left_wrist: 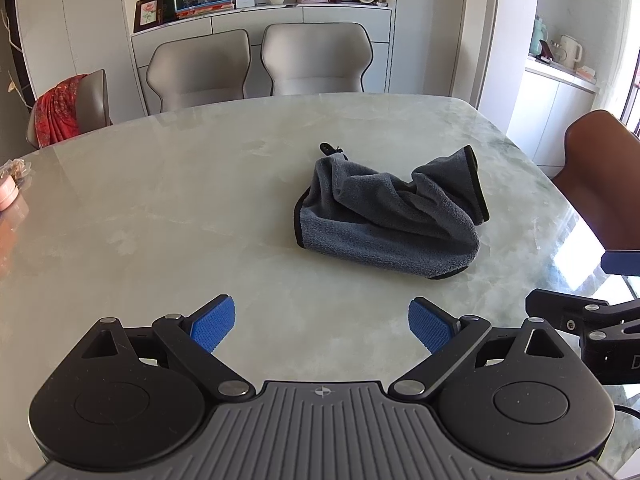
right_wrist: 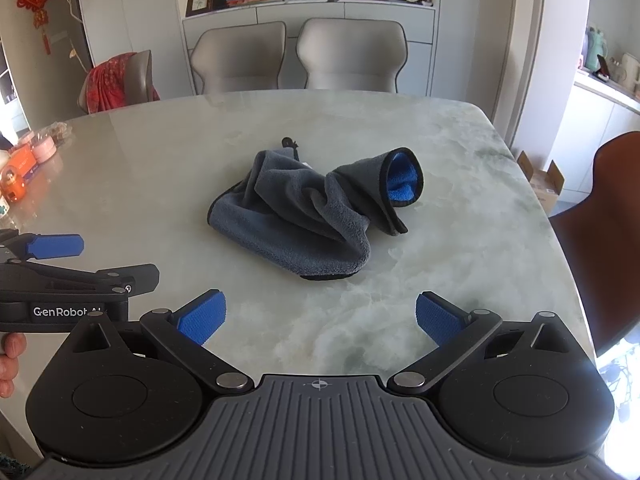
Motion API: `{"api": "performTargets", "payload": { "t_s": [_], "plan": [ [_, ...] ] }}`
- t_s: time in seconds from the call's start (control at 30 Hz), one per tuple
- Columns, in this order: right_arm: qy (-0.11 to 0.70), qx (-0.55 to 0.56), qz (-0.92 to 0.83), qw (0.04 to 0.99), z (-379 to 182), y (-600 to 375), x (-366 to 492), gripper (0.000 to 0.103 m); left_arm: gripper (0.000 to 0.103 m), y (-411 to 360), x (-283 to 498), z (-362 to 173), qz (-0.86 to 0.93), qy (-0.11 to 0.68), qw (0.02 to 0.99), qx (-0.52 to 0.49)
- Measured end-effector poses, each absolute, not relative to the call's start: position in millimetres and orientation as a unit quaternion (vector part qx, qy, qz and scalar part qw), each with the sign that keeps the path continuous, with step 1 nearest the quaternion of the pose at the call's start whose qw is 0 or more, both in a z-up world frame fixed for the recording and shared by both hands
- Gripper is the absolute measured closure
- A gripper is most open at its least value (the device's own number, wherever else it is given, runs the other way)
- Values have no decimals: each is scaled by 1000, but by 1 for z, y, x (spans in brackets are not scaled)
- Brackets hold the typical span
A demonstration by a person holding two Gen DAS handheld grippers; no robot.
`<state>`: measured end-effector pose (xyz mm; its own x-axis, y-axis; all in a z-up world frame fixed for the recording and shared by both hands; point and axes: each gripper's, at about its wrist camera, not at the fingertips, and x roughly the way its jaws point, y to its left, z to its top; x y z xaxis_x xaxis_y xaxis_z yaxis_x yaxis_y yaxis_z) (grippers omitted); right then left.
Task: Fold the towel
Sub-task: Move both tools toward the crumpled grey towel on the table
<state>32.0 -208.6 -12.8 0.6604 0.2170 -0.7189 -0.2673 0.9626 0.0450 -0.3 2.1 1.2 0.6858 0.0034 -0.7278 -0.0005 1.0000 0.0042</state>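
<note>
The grey towel [left_wrist: 384,216] is lying crumpled in a heap on the marble bench [left_wrist: 160,208], toward the middle and somewhat to the right, with one end curling up into a tube that is showing its blue inner face in the right wrist view. Both tools are hovering over the near edge, well apart from the cloth: the left gripper [left_wrist: 322,322] is standing with its jaws spread wide and holding nothing, and the right gripper [right_wrist: 320,316] is doing the same, its blue pads [right_wrist: 438,318] facing bare stone. Folding is not yet begun; the cloth likely needs spreading flat first. The main risk is that a gripper is pinching a bunched ridge rather than a true corner, so that lifting is dragging several layers together and tightening the tangle. The black hemmed edge [right_wrist: 400,216] is twisting under itself, so the corners are hard to tell apart. The smooth stone is probably letting the towel slide when pulled from one side only. A small black hanging loop [right_wrist: 289,144] at the far end could be snagging a finger.
</note>
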Motion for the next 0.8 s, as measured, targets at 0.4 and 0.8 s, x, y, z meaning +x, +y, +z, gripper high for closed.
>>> {"api": "performTargets", "payload": {
  "t_s": [0.4,0.8],
  "plan": [
    [394,-38,139,908,-15,-205,33,1,7,7,3,3,0,397,918,3],
    [400,-44,142,905,-15,-202,32,1,7,1,1,1,2,397,918,5]
  ]
}}
